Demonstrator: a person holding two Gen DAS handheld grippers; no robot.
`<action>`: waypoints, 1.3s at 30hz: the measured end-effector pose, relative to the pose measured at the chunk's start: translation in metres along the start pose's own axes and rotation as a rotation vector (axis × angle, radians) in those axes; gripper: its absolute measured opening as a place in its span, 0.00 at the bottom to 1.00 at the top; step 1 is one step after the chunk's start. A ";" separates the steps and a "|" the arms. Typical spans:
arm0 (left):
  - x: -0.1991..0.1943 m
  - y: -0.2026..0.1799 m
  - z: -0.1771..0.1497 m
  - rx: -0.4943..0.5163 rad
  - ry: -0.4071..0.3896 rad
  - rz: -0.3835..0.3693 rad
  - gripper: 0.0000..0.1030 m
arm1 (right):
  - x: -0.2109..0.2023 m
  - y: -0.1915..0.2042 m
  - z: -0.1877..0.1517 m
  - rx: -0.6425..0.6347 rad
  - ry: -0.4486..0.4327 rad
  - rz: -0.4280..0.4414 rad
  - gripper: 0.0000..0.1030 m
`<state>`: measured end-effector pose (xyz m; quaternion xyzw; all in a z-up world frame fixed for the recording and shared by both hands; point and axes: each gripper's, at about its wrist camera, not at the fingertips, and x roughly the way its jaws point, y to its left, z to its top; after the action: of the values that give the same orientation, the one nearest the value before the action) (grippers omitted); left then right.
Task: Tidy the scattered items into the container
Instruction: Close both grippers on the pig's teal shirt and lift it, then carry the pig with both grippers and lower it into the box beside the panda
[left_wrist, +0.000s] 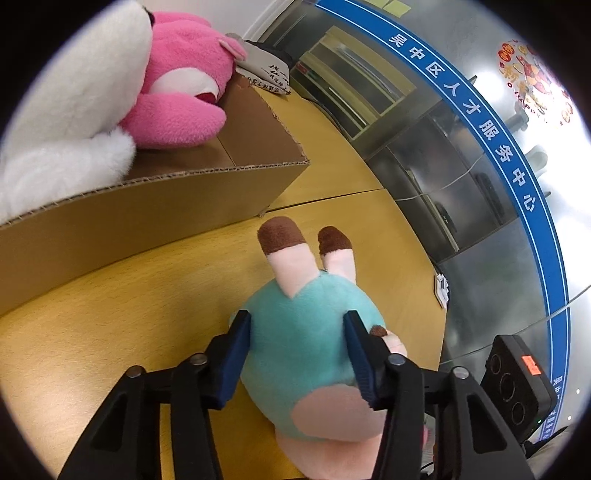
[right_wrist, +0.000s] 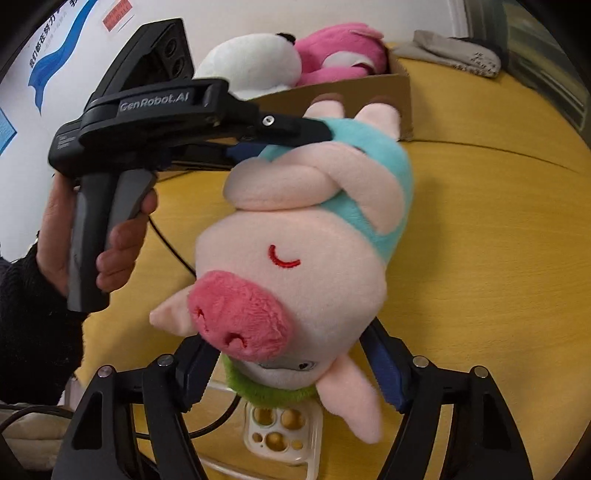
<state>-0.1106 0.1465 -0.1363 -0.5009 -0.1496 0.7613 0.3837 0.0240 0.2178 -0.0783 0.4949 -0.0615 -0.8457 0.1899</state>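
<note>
At lower centre of the frame, our left gripper (left_wrist: 297, 354) fingers clamp the pig plush (left_wrist: 306, 332) outside the cardboard box (left_wrist: 207, 192), which holds two plush toys (left_wrist: 177, 88); right gripper (right_wrist: 295, 373) fingers are apart.

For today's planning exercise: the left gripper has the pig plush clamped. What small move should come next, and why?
Probably carry the pig plush up and across over the cardboard box. The left gripper grips its teal body, the box sits just ahead holding the pink plush and white plush, and its wall stands between.
</note>
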 end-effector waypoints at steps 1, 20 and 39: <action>-0.002 -0.001 0.001 0.002 -0.003 -0.003 0.45 | -0.002 0.000 0.000 -0.009 -0.013 0.000 0.68; -0.127 -0.057 0.151 0.306 -0.319 0.117 0.24 | -0.060 0.015 0.152 -0.337 -0.402 -0.089 0.63; -0.033 0.013 0.228 0.351 -0.152 0.373 0.30 | 0.043 -0.032 0.196 -0.374 -0.080 -0.100 0.60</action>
<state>-0.3094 0.1495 -0.0191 -0.3869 0.0511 0.8686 0.3053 -0.1719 0.2143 -0.0238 0.4193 0.1138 -0.8698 0.2339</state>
